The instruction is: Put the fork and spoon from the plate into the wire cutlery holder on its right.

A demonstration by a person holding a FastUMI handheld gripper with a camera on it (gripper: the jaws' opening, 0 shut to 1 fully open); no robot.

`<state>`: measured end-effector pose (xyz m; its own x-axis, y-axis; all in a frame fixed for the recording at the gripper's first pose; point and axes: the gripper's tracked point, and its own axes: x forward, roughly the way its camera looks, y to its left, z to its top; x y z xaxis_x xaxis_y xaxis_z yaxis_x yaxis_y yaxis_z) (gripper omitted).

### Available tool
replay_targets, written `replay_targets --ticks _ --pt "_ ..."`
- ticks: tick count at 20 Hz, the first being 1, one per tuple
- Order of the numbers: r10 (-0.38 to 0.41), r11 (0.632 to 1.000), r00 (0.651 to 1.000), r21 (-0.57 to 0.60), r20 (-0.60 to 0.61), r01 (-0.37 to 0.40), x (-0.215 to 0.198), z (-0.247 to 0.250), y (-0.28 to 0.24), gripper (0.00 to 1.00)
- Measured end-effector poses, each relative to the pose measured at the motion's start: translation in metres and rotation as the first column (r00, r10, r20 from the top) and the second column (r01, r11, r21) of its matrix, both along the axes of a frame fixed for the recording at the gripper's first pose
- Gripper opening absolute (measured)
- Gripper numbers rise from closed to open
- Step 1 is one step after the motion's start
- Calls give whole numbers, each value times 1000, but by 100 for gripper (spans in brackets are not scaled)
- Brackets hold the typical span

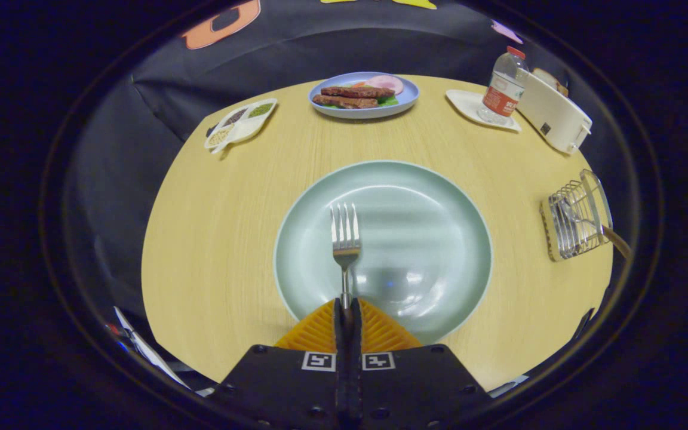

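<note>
Gripper view: the gripper [347, 306] clamps the fork [344, 239] by its handle, tines pointing straight ahead over the plate [439, 239].

tableware and food on the round wooden table [230, 227], counted

three plates: one pale green round plate [439, 239], one blue plate of food [407, 98], one white dish [463, 101]; one steel fork [344, 239]; one wire cutlery holder [574, 218]; one clear plastic bottle [504, 86]; one white divided tray [239, 124]; one white toaster [553, 119].
</note>
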<state>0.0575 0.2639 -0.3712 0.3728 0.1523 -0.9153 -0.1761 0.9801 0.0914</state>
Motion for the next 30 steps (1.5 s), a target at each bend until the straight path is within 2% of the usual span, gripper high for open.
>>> replay_targets --ticks 5,9,12,15,18,21,30 --pt "28 1000 998 0 56 -28 13 44 -34 1" --pt "56 998 992 -7 112 -55 27 82 -81 1" --pt "37 999 983 -15 178 -35 44 109 -129 1" --pt "11 1000 982 -23 190 -7 55 114 -176 1" --pt "-51 998 985 -13 164 54 59 113 -219 1" --pt "-83 997 989 8 122 82 56 109 -243 1" --pt "-63 998 998 -16 27 63 49 109 -280 1"
